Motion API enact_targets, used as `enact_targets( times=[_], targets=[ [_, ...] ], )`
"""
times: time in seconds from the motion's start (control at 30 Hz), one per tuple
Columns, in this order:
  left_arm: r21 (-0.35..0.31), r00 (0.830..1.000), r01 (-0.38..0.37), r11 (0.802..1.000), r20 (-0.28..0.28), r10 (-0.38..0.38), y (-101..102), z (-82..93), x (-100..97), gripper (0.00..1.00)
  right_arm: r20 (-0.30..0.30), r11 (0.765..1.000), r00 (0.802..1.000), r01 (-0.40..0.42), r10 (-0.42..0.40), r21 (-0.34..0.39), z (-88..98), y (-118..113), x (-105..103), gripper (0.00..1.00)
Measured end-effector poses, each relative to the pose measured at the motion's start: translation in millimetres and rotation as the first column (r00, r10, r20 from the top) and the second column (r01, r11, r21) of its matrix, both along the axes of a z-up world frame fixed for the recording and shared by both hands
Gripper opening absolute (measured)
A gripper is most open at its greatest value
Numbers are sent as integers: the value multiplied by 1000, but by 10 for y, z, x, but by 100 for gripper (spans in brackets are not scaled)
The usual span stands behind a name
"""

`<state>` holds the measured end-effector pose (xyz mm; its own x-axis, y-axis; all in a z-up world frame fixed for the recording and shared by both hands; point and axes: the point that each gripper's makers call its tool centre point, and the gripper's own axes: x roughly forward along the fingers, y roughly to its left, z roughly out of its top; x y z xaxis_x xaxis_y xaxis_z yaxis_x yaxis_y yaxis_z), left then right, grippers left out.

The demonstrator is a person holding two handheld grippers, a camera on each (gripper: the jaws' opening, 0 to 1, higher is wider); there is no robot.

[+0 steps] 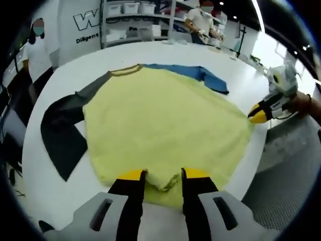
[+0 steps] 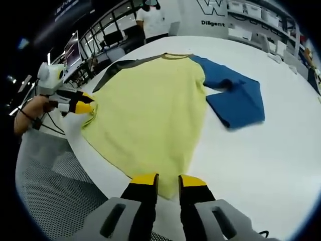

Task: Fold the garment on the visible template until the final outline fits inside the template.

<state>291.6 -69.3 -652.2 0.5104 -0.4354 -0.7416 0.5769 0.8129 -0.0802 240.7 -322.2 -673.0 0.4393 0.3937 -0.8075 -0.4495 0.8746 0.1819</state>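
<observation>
Hem corners of the yellow raglan shirt [image 1: 160, 120] sit pinched in left gripper [image 1: 163, 175] and right gripper [image 2: 168, 181]; lift both evenly, keeping the hem taut across the white table [image 2: 281, 165].

Two people [image 1: 35, 55] [image 1: 203, 20] stand beyond the table, near shelves [image 1: 133, 20] holding white bins.

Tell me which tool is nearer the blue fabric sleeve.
Right. The right tool sits at the yellow shirt's hem corner on the blue fabric sleeve's side; the left tool sits at the opposite hem corner.
</observation>
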Motion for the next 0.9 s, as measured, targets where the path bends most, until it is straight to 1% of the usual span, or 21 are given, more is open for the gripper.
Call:
enact_targets(
  times=[0.13, 0.2, 0.23, 0.3, 0.33, 0.37, 0.4, 0.43, 0.47, 0.53, 0.57, 0.6, 0.63, 0.67, 0.7, 0.73, 0.77, 0.8, 0.83, 0.9],
  targets=[
    [8, 999, -31, 999, -6, 31, 55, 29, -43, 28, 1, 1000, 1000, 3, -3, 3, 6, 2, 1, 10],
    [-11, 998, -64, 998, -19, 64, 66, 25, -48, 28, 3, 1000, 1000, 1, -1, 1, 4, 0, 5, 10],
    [-29, 993, -114, 993, -41, 113, 85, 27, -52, 27, 1, 1000, 1000, 0, 0, 2, 1, 1, 1, 10],
    [-66, 982, -178, 982, -81, 172, 89, 51, -70, 28, 0, 1000, 1000, -2, 2, 1, 0, 2, -5, 10],
    [-72, 976, -206, 976, -84, 200, 97, 66, -68, 28, -1, 1000, 1000, -4, 4, -1, -1, 1, -6, 10],
    [-65, 976, -208, 976, -72, 204, 97, 83, -66, 29, 0, 1000, 1000, -4, 4, -2, -1, 0, -5, 10],
    [-55, 967, -248, 967, -82, 243, 120, 79, -69, 29, 1, 1000, 1000, -5, 5, -2, 1, 2, -3, 10],
    [-63, 964, -257, 964, -86, 251, 91, 89, -73, 28, 2, 1000, 1000, -5, 5, -1, 3, 3, -1, 10],
    [-77, 954, -291, 954, -95, 284, 81, 93, -66, 28, 4, 1000, 1000, -5, 5, -1, 5, 6, 1, 10],
    [-105, 945, -318, 942, -114, 306, 26, 85, -40, 30, 3, 1000, 1000, -8, 8, -2, 2, 6, -1, 10],
    [-109, 929, -359, 927, -138, 344, 26, 66, -42, 31, 4, 1000, 1000, -11, 11, -5, 1, 3, -2, 10],
    [-111, 922, -378, 919, -138, 363, 29, 54, -11, 31, 4, 1000, 1000, -15, 15, -7, 3, 5, -4, 10],
    [-111, 908, -409, 906, -143, 393, 44, 42, 11, 32, 4, 1000, 1000, -16, 16, -8, 4, 7, -6, 10],
    [-113, 909, -409, 906, -144, 392, 34, 42, 33, 33, 5, 1000, 1000, -16, 16, -8, 6, 6, -5, 10],
    [-118, 902, -425, 898, -143, 408, 35, 46, 53, 34, 6, 1000, 1000, -17, 17, -8, 8, 6, -5, 10],
    [-114, 878, -473, 874, -148, 456, 69, 41, 79, 35, 6, 1000, 1000, -17, 17, -8, 6, 5, -3, 10],
    [-111, 871, -484, 868, -151, 467, 77, 34, 87, 35, 7, 1000, 1000, -18, 18, -9, 5, 4, -2, 10],
    [-104, 851, -518, 849, -165, 499, 98, 12, 90, 34, 8, 1000, 1000, -21, 21, -10, 4, 4, -1, 10],
    [-94, 849, -521, 848, -160, 504, 107, -2, 94, 33, 8, 1000, 1000, -22, 22, -10, 4, 5, -1, 10],
    [-67, 828, -551, 831, -164, 536, 146, -32, 74, 30, 9, 1000, 1000, -24, 24, -11, 3, 7, 0, 10]
  ],
)
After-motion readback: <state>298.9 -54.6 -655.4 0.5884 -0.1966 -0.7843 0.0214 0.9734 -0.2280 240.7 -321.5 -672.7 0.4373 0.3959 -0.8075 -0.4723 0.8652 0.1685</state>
